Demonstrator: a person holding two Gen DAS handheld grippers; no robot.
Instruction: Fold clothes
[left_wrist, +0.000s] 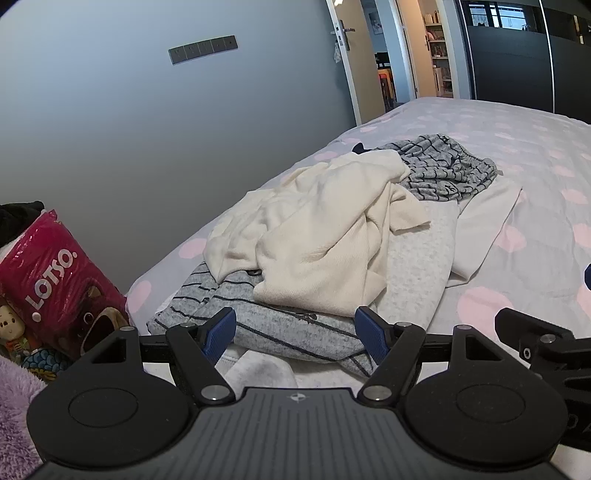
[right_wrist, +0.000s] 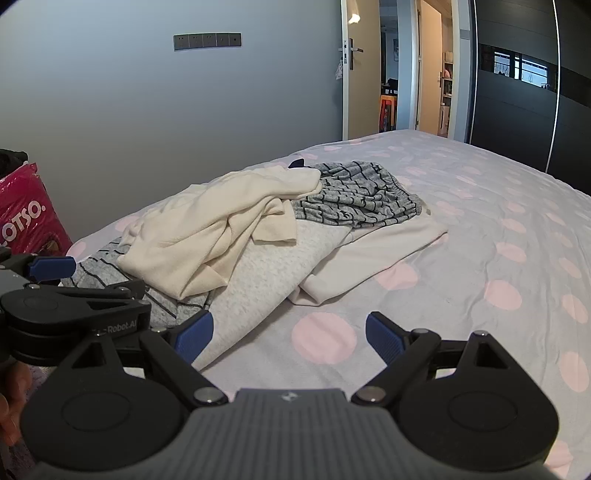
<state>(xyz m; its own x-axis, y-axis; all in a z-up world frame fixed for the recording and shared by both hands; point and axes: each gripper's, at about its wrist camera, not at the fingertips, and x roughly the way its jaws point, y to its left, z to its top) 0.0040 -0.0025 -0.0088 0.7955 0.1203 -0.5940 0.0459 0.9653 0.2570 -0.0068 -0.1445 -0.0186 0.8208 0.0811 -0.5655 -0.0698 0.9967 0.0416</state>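
A heap of clothes lies on the bed: a crumpled cream top on top, a grey striped garment under its near end, a grey checked piece at the far end, and a pale grey knit over a white piece. My left gripper is open, its blue fingertips either side of the striped garment's near edge. My right gripper is open above bare sheet, with its left pad by the knit's corner.
The bed has a grey sheet with pink dots. A pink LOTSO bag and small toys sit at the left by the grey wall. An open door and dark wardrobe stand beyond the bed's far end.
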